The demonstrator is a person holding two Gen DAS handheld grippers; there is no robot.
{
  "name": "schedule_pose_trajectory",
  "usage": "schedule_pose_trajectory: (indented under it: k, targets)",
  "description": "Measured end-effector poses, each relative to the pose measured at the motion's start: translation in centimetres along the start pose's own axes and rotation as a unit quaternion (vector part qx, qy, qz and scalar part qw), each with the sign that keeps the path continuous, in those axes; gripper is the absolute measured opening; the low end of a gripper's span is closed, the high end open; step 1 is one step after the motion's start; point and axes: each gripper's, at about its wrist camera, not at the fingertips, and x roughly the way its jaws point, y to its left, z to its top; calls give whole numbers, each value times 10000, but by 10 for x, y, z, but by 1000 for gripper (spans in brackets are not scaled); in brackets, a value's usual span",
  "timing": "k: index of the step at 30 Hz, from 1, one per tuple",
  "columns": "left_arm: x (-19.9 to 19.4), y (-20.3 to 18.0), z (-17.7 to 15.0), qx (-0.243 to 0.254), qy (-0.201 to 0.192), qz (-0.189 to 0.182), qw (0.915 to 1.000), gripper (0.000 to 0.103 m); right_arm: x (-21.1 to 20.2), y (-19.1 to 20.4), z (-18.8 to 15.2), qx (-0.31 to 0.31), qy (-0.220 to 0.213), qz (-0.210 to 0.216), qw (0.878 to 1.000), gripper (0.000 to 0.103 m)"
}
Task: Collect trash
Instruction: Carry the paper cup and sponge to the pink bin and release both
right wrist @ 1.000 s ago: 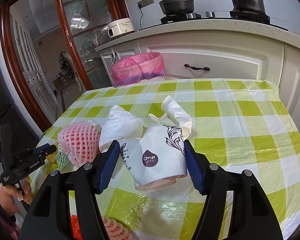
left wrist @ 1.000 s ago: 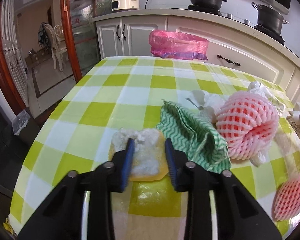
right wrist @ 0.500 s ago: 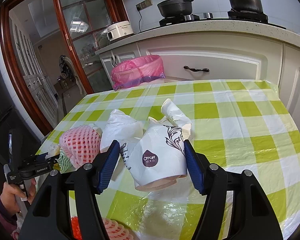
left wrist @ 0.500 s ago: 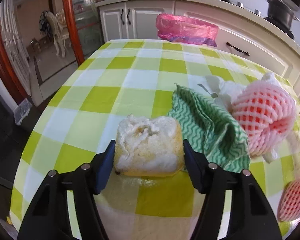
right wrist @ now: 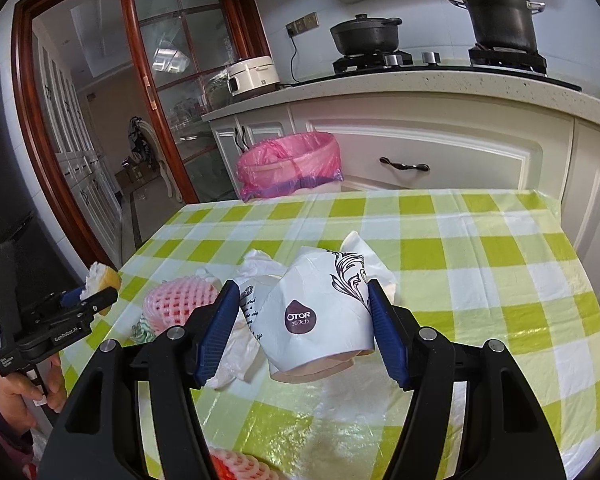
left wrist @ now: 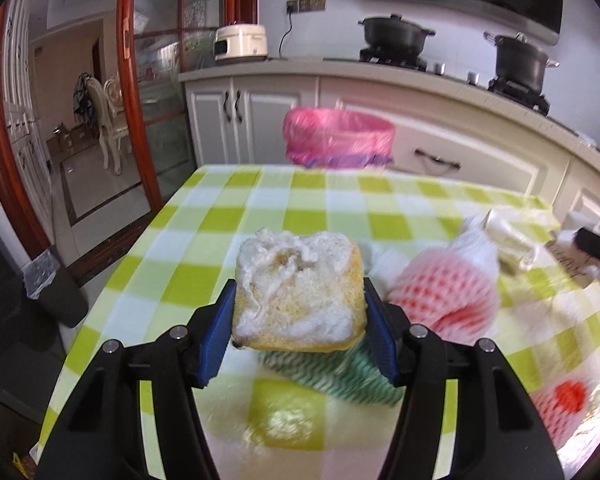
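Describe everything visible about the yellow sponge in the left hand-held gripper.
The sponge is a squarish yellow block with a worn, crusty white top. It looks soft and used. The left hand-held gripper clamps it by two opposite sides between blue pads, lifted off the table, above a green patterned cloth.

The left gripper (left wrist: 299, 334) has its blue pads (left wrist: 216, 340) pressed against both sides of a load lifted between them. The right gripper (right wrist: 304, 330) clamps a load likewise, fingers level. A bare hand (right wrist: 24, 388) grips the left handle.
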Motion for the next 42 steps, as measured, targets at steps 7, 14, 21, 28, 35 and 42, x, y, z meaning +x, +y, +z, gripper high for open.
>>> schedule_pose_trajectory:
  k: [7,14,21,28,35,42]
  targets:
    - [-6,-9,29,12,-288,-232,9993,58,8,14,20,-231,-75,87,9997,62]
    - [-4,-18,60,141,-545,-361,9978,58,24,29,50,-439,-202,219,9986,62]
    - [9,-24,90,260,-706,-454,9961,58,50,41,85,-626,-300,336,9970,62]
    - [46,-22,127,232,-751,-523,9955,59,95,42,124,-704,-274,409,9963,62]
    - [108,-14,179,73,-739,-655,9951,59,160,33,167,-712,-88,446,9964,62]
    - [190,-8,243,15,-663,-889,9938,59,233,13,216,-719,84,518,9960,62]
